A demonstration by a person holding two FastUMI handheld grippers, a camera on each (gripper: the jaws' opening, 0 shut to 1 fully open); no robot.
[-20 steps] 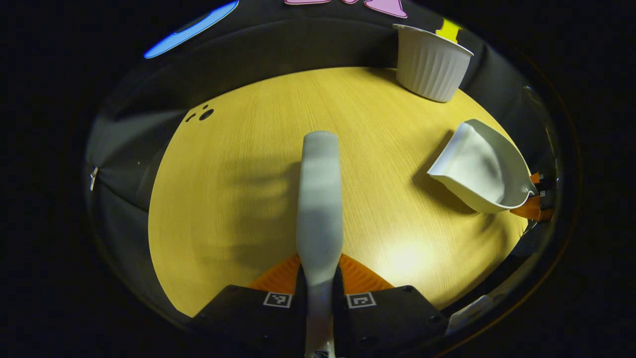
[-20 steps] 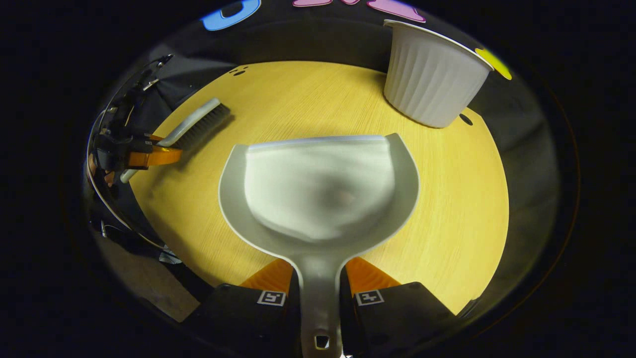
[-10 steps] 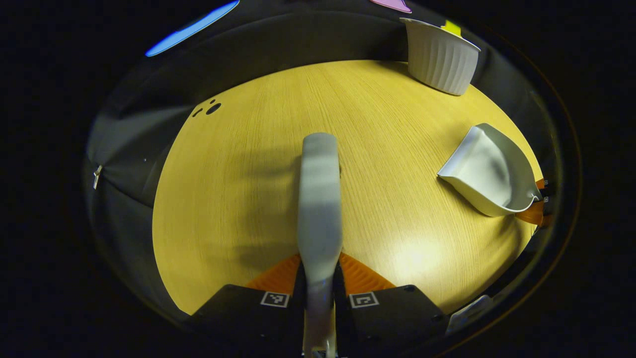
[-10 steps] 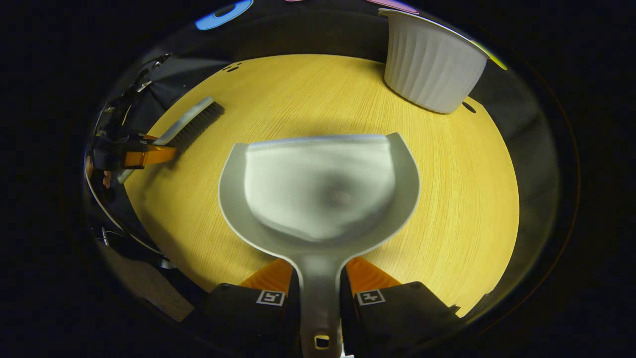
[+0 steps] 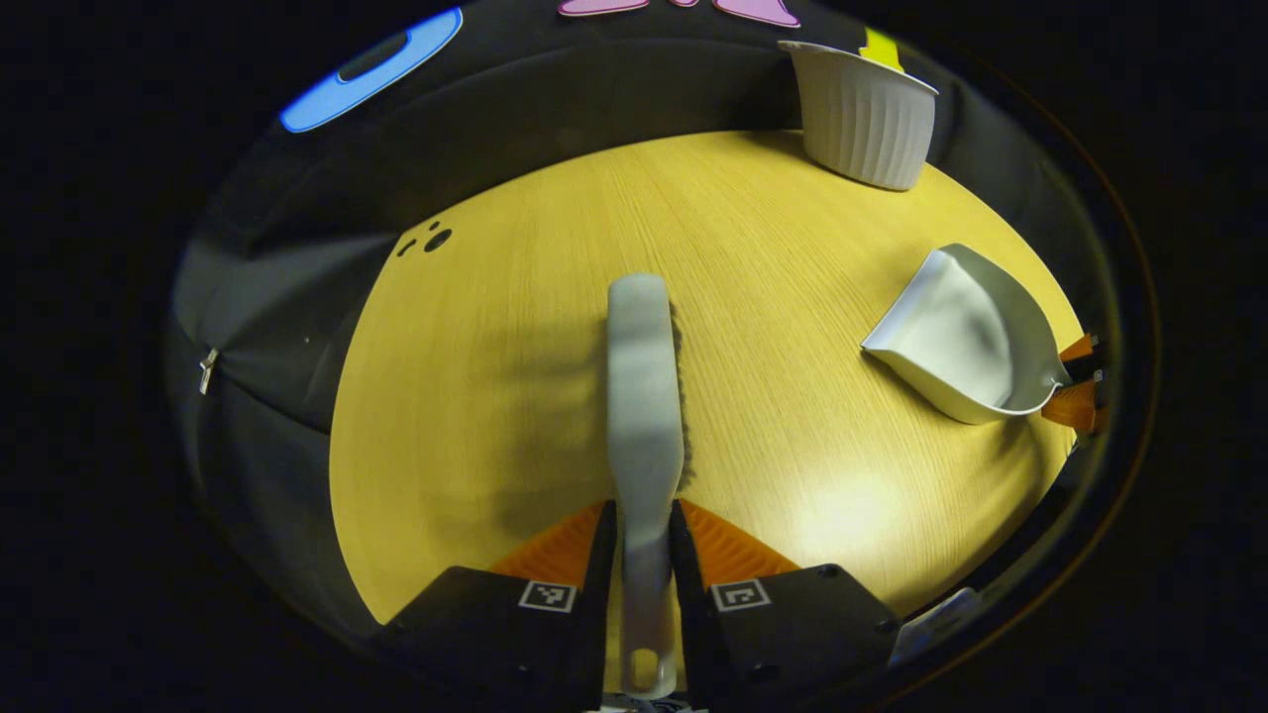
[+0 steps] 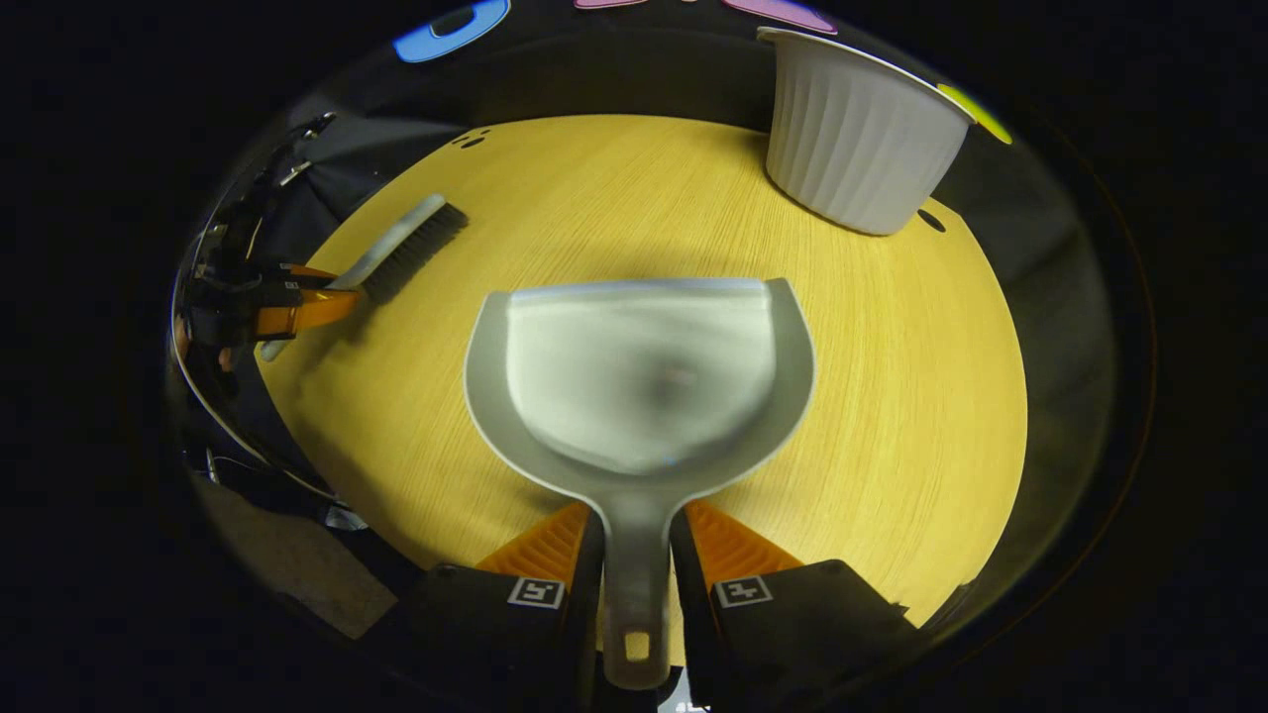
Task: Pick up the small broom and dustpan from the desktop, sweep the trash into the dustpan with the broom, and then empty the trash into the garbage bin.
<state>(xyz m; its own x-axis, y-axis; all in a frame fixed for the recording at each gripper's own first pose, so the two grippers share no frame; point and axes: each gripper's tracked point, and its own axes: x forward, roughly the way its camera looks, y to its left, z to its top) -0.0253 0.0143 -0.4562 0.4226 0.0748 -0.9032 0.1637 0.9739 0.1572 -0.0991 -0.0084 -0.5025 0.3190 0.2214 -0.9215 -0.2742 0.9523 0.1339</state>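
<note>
From my right gripper view: dustpan [image 6: 639, 381] mid desktop [image 6: 921, 396], broom [image 6: 401, 248] far left w/ left gripper [image 6: 297, 302], bin [image 6: 857, 149] far right at edge.

A pale yellow wood-grain surface [image 5: 515, 396] is spreading out ahead of each claw, its grain running away toward the far edge. Black cloth [image 5: 297, 287] is hanging as the booth's wall beyond and to the left of the left claw's reach. A bright patch of light [image 5: 842, 510] is glaring on the wood just right of that claw. Small dark holes [image 5: 433, 239] are showing near the far left edge.
</note>
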